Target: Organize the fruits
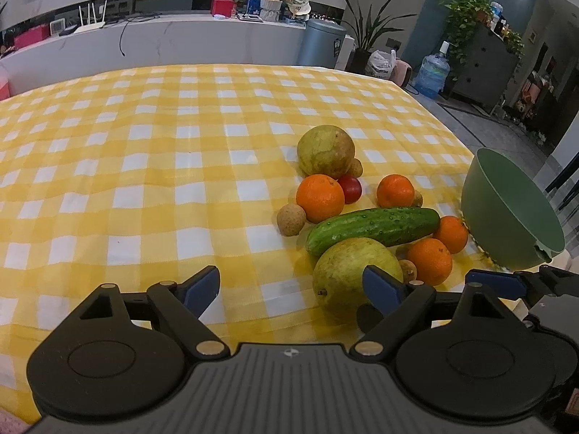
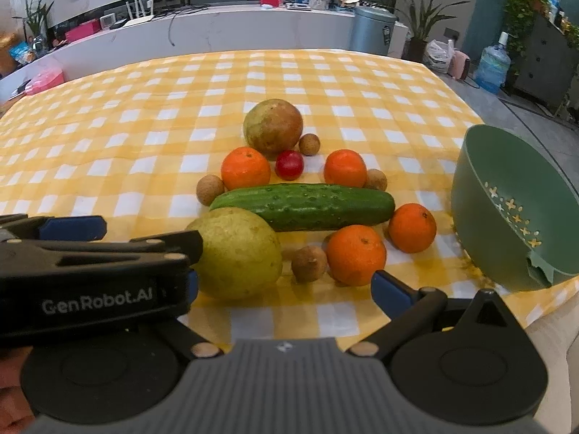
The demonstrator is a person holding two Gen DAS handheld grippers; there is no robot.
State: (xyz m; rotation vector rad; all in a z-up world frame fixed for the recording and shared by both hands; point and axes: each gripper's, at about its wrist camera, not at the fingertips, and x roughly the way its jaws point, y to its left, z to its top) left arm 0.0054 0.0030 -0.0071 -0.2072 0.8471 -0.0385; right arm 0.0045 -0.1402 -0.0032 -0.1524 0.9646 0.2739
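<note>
The left claw (image 1: 291, 289) is spread wide and holds nothing, one pad just before a pale pear (image 1: 347, 271). The right claw (image 2: 286, 285) is wide too, empty, near the same pear and an orange (image 2: 356, 255).

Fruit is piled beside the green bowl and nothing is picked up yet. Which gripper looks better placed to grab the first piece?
Probably right. The right gripper is open, facing the pile, with the near orange just ahead of its fingers and the green bowl on its side. The left gripper, also open, faces mostly bare cloth.
</note>
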